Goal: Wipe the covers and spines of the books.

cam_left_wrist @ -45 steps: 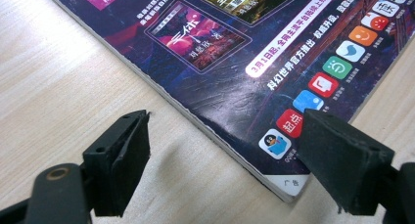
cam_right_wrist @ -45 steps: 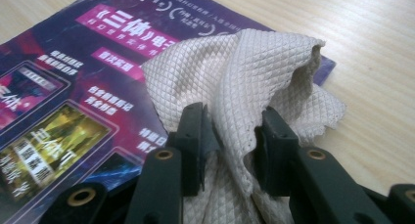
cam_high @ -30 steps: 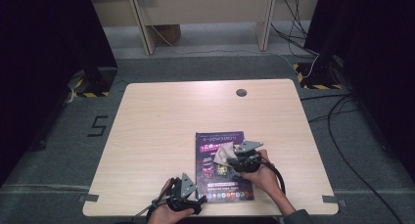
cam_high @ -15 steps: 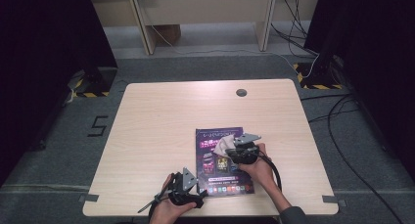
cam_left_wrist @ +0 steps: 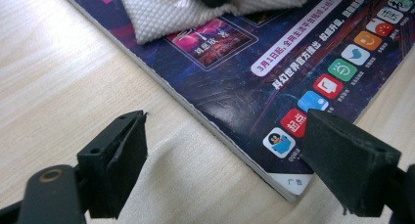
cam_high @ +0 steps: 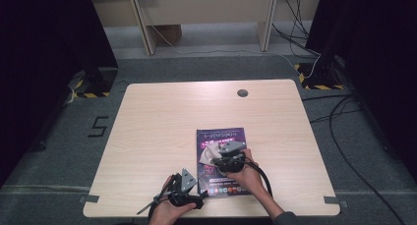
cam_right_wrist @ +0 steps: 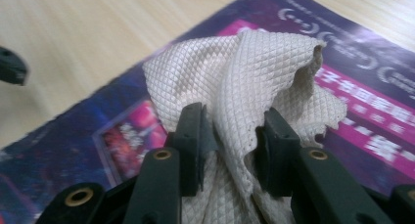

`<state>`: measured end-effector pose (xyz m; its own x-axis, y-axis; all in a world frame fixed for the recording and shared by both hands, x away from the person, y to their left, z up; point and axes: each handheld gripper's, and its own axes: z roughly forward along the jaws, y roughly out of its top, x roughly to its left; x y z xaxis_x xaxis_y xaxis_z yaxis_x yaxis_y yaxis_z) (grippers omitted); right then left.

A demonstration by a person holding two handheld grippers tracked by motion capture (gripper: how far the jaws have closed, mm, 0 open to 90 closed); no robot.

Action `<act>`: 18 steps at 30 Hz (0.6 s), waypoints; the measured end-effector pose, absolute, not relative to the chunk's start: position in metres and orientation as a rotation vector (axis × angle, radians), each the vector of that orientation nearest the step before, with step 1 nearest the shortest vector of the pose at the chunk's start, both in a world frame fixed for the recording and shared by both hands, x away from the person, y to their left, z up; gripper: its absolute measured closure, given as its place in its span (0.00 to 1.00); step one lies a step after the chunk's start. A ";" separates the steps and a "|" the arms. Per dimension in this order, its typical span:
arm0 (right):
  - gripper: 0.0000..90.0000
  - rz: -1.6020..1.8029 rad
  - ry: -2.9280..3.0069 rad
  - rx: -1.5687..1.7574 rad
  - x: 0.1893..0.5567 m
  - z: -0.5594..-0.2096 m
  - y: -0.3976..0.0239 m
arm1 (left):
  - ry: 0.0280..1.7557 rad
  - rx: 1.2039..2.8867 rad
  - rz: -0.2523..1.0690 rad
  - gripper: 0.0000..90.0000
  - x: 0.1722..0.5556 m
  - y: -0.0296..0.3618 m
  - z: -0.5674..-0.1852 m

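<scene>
We read a black numeral "5" painted on the grey carpeted floor (cam_high: 98,126) left of the table, Chinese characters "3月1日起" in a white banner on the glossy purple magazine cover (cam_left_wrist: 293,77), remaining cover lettering too blurred to read.

Between the right gripper's (cam_right_wrist: 230,150) jaws, the lower folds of the white cloth (cam_right_wrist: 244,72) run off the bottom edge of the right gripper view. Beyond the left gripper's (cam_left_wrist: 225,160) jaws, the magazine (cam_left_wrist: 274,77) is cut by the top and right edges. Its small print is unreadable from above.
</scene>
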<state>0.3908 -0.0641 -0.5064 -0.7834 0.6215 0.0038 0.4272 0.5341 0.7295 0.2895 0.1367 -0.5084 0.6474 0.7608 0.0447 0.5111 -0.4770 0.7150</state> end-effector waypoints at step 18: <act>0.74 1.123 2.593 0.752 0.366 -0.507 -0.046 | 0.975 2.164 0.486 0.20 0.284 0.145 -0.504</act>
